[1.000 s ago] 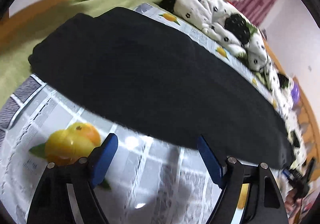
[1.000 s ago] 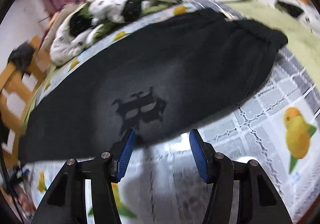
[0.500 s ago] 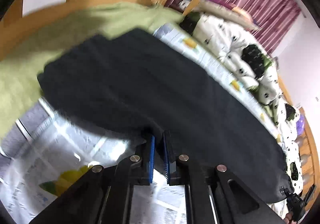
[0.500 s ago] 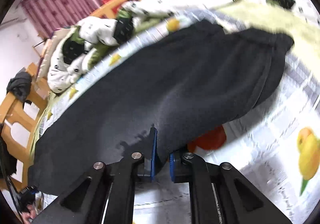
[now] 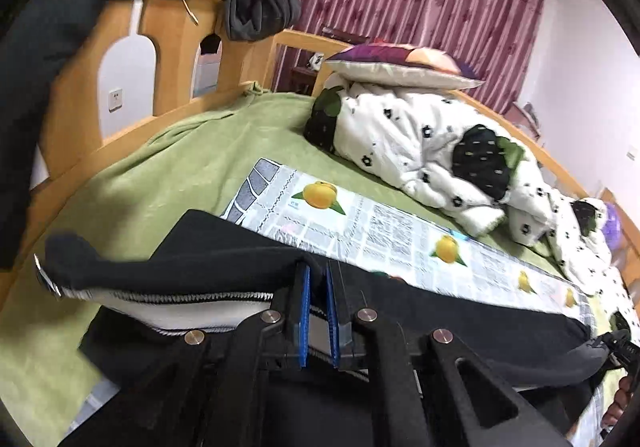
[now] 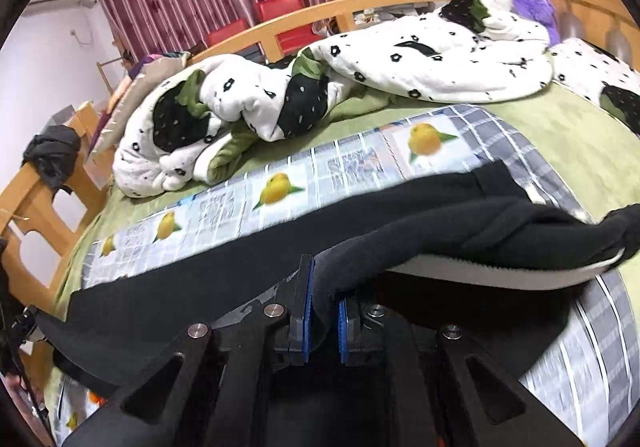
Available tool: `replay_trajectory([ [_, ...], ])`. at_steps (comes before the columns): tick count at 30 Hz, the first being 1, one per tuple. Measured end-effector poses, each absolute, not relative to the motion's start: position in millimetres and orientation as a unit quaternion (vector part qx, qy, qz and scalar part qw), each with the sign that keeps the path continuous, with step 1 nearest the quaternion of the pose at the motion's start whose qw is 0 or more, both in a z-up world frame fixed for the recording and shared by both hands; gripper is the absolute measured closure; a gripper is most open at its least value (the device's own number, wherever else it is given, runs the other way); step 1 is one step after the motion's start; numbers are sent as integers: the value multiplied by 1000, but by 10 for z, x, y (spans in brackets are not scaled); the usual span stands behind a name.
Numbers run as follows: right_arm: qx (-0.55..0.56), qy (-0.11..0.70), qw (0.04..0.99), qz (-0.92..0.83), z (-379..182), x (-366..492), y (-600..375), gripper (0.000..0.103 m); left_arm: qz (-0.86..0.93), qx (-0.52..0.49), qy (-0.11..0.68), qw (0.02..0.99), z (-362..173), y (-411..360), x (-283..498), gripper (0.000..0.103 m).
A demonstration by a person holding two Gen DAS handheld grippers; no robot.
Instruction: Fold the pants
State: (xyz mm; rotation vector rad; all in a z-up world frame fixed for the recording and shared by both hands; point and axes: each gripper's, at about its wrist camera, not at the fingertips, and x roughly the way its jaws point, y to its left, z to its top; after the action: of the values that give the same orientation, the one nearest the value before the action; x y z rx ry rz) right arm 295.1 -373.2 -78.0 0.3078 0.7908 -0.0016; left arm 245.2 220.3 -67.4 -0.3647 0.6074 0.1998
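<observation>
I see matt black fleece pants [image 5: 224,259] with white lining, a glossy printed plastic sheet [image 6: 352,163], a soft green blanket [image 5: 180,163], and smooth varnished wooden rails [image 5: 168,27].

The left tool [image 5: 317,289] is built of matte black plastic; 2 angular arms with triangular cut-outs run up from 6 o'clock to a pair of flat fingers faced with ribbed blue pads [image 5: 305,311]; 4 round silver screw heads sit along the linkage. The right tool [image 6: 323,301] has the same make; black arms, blue ribbed pads [image 6: 308,311], 4 silver screws at the joints. At 4 o'clock in the left view, fingertips of a bare hand [image 5: 618,403] show at the rim.
</observation>
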Motion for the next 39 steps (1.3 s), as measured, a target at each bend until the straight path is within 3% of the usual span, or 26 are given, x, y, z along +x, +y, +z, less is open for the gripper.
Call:
replay_trajectory([
  [4,162,413,896,-11,-1068,3583,-3753,91,107,-181,321,923,-910,2199,2936,90],
  [7,159,455,876,-6,-1331,3900,-3724,79,131,-170,349,912,-1063,2190,3135,85],
  [9,167,449,878,-6,-1388,3894,-3709,67,128,-171,347,913,-1091,2179,3105,64],
  [10,166,432,886,0,-1363,3814,-3693,62,124,-171,345,915,-1094,2176,3065,36],
  [11,163,422,892,7,-1343,3754,-3672,54,120,-172,336,918,-1082,2168,2985,27],
  [12,158,414,896,12,-1312,3669,-3652,50,115,-171,324,923,-1062,2155,2876,28],
  [22,75,458,886,-13,-1381,2262,-3881,47,66,-224,393,889,-1320,2030,1712,28],
  [25,91,475,875,-27,-1539,1982,-4107,42,59,-236,414,877,-1528,1971,1493,28],
  [28,143,490,860,-25,-1708,1932,-4321,42,59,-287,434,852,-1840,2033,1427,30],
  [37,234,460,856,-22,-1803,2316,-4591,42,77,-360,384,847,-1938,2341,1796,30],
  [39,252,450,856,-24,-1820,2467,-4634,42,86,-369,383,843,-1940,2421,1944,36],
])
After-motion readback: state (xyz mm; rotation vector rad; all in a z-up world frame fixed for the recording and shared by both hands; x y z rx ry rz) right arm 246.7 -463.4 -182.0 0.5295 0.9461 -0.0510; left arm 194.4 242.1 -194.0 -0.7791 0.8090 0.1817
